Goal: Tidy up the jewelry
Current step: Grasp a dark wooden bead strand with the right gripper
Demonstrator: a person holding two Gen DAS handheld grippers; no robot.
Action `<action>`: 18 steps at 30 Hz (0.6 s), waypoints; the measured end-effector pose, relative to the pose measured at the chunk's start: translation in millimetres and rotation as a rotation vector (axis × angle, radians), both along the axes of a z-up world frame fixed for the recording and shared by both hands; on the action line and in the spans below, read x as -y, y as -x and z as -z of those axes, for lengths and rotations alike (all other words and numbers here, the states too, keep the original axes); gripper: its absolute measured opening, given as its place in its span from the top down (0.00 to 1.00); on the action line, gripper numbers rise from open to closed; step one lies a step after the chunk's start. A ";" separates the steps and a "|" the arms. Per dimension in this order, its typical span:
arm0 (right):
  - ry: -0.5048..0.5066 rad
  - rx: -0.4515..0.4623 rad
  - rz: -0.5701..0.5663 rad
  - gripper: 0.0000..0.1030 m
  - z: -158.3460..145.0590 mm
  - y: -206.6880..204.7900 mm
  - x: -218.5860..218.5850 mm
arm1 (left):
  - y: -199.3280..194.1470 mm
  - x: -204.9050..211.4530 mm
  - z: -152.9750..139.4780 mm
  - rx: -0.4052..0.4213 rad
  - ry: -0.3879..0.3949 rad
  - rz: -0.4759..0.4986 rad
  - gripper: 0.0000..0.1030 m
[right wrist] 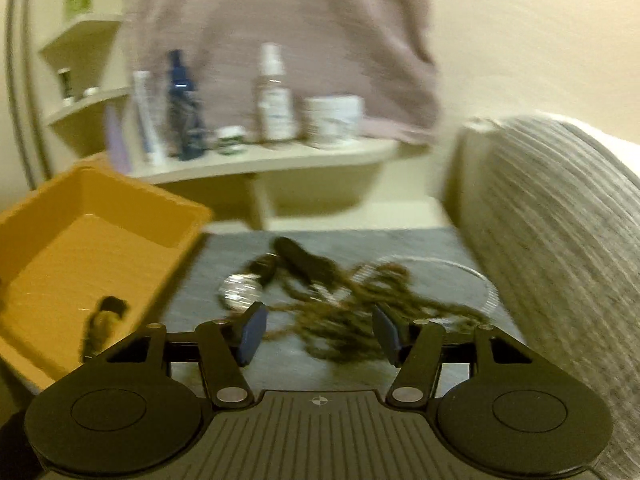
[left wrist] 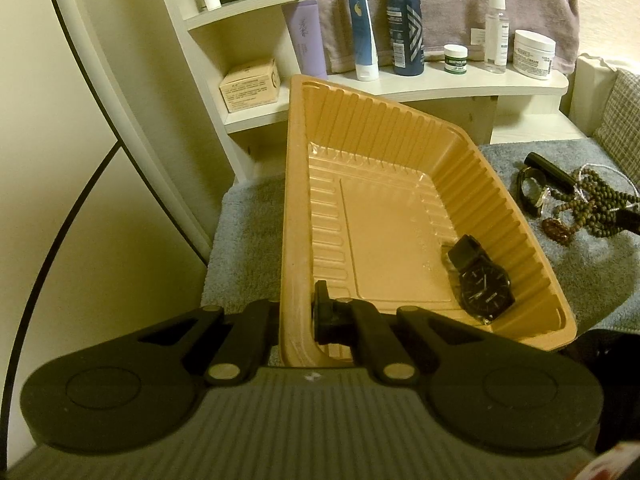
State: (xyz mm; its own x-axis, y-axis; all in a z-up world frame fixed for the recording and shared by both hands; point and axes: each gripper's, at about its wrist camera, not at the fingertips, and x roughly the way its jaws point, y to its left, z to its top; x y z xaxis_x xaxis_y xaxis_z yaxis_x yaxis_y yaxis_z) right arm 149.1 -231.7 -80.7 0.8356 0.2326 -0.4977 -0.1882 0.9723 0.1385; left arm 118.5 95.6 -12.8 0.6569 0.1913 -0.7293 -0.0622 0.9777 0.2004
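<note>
On the grey towel [left wrist: 248,216], the orange tray [left wrist: 298,200] sits tilted, with the left gripper [left wrist: 296,322] clenched on its near-left rim, one finger outside the wall, one inside. One black watch [left wrist: 482,286] already lies in the tray's near-right corner. The rest of the jewelry is still out on the towel, right of the tray: a second watch [right wrist: 244,290] with a shiny face, a tangle of brown bead strands [right wrist: 352,316], and a thin silver chain [right wrist: 486,288] looping toward the cushion [right wrist: 560,240].

Right gripper [right wrist: 320,334] hangs over the bead tangle, jaws apart, nothing between them (view is motion-blurred, so exact contact is unclear).

Likely next step: grab something from the pile and drop it in the tray.

Risks as I see them:
- Beads, watch strap and chain overlap. A pinch on one strand could drag the whole clump, or snag the chain.
- A blurred, fast approach could mean closing on the towel pile instead of the beads.
- Tray is thin plastic, held by one edge. A heavy drop near the far side could flex it or tip it, and the watch could slide.
</note>
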 end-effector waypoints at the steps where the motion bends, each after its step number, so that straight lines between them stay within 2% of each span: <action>1: 0.009 -0.008 0.007 0.43 0.9 -0.9 4.2 | -0.2 0.2 -0.1 0.000 -0.001 0.000 0.98; 6: 0.052 0.000 -0.008 0.43 4.9 -0.2 15.6 | -0.5 -0.4 -0.6 0.000 0.000 0.000 0.98; 9: 0.113 -0.008 -0.049 0.43 8.7 -2.4 11.9 | -0.5 -0.7 -0.9 -0.001 0.000 0.001 0.98; 11: 0.187 -0.004 -0.091 0.49 12.0 -5.2 5.1 | -0.8 -0.8 -1.3 -0.002 0.000 0.001 0.98; 13: 0.272 -0.002 -0.159 0.72 15.0 -6.5 -0.6 | -0.8 -0.6 -1.3 -0.001 -0.001 0.001 0.98; 18: 0.469 -0.003 -0.294 0.77 23.8 -11.1 -6.9 | -1.1 -2.0 -1.1 -0.002 0.005 -0.001 0.98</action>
